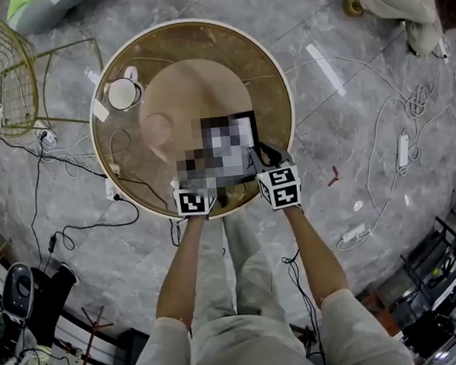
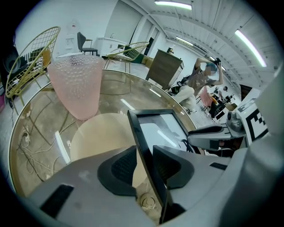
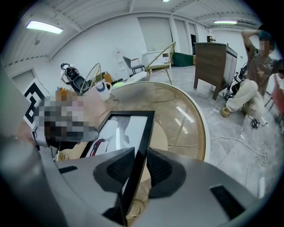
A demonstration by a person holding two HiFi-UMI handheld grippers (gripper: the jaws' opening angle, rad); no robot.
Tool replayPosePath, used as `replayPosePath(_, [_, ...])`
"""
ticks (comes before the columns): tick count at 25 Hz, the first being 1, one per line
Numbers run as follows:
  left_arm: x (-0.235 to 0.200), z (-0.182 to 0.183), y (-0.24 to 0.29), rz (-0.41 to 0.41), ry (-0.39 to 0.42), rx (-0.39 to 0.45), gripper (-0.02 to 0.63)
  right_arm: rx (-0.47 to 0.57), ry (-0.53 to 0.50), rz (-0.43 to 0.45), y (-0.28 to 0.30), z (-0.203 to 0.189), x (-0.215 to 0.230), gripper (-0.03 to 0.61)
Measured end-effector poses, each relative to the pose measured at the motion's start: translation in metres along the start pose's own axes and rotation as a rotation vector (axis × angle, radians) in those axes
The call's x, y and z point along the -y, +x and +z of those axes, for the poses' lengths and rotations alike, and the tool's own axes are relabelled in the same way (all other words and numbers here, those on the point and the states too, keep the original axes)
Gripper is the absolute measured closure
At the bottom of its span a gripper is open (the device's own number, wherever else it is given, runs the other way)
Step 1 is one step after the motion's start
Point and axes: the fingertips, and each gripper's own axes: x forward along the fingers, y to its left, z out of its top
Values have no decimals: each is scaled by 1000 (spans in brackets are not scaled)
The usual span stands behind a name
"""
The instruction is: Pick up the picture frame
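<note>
A black picture frame [image 1: 241, 126] with a white print sits over the near right part of the round glass table [image 1: 265, 70], partly under a blurred patch. My left gripper [image 1: 205, 180] is shut on its left edge, and that black edge [image 2: 143, 156] runs between the two pads. On the opposite side, my right gripper [image 1: 259, 155] is shut on the right edge [image 3: 138, 159]. The frame's glass [image 2: 160, 128] [image 3: 120, 128] tilts away from both cameras. The right gripper [image 2: 208, 133] shows across the frame in the left gripper view. I cannot tell whether the frame touches the tabletop.
A pink textured vase [image 2: 78, 84] [image 1: 157, 133] and a white mug [image 1: 123, 93] [image 3: 103, 88] stand on the table's far left. A gold wire chair [image 1: 1, 75] is beyond it. Cables [image 1: 74, 164] and power strips lie on the floor. A person [image 1: 403, 4] sits at the far right.
</note>
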Motion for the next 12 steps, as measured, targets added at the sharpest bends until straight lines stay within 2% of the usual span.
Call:
replayPosePath(2, [2,0,1,7,4,-4,515,-4,8,-5,0,0,1,496])
replayPosePath(6, [2,-1,-1,17,-25,-4,523,-7,25,-11,-2,-1,0,499])
replayPosePath(12, [7,0,-10,18,-28,5,531,-1,38,-27,-14,-3,-4,500])
